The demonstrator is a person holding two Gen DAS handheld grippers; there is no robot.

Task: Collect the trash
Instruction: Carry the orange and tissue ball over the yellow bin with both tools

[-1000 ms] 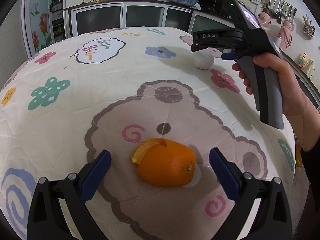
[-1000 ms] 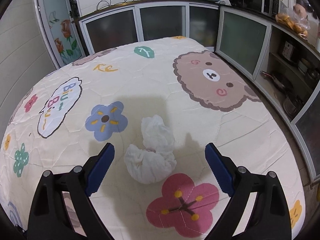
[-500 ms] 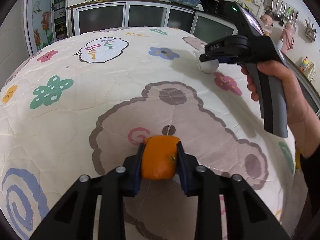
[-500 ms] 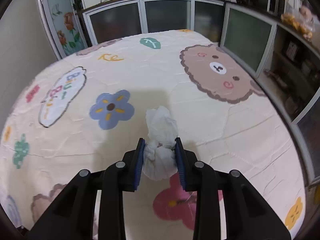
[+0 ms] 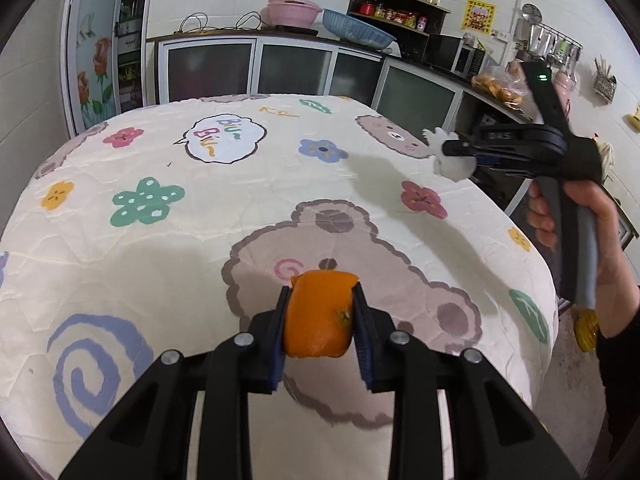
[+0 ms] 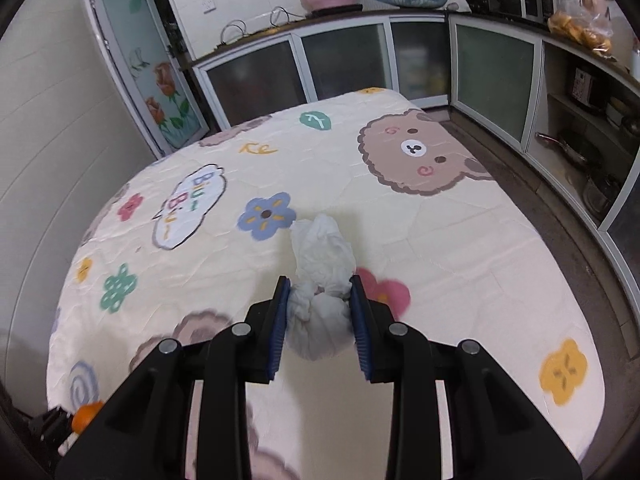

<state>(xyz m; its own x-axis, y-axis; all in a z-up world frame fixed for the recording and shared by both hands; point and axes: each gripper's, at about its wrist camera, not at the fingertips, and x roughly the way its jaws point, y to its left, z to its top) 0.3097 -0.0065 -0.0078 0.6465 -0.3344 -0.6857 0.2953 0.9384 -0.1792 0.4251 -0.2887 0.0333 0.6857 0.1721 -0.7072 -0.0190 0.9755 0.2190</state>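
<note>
My left gripper (image 5: 319,320) is shut on a piece of orange peel (image 5: 320,314) and holds it above the cartoon-print tablecloth (image 5: 168,240). My right gripper (image 6: 320,312) is shut on a crumpled white tissue (image 6: 320,276) and holds it lifted above the table. In the left wrist view the right gripper (image 5: 452,148) shows at the right, held by a hand, with the tissue (image 5: 450,160) between its fingers. In the right wrist view the orange peel (image 6: 86,414) shows at the lower left corner.
The table's right edge (image 5: 548,280) drops to the floor. Cabinets with glass doors (image 6: 340,64) stand behind the table. A counter with a pink basin (image 5: 290,12) and a blue basket (image 5: 356,34) runs along the back.
Both grippers went from open to shut, the left on the orange peel and the right on the tissue. Both have since lifted away from the tablecloth with their loads.
</note>
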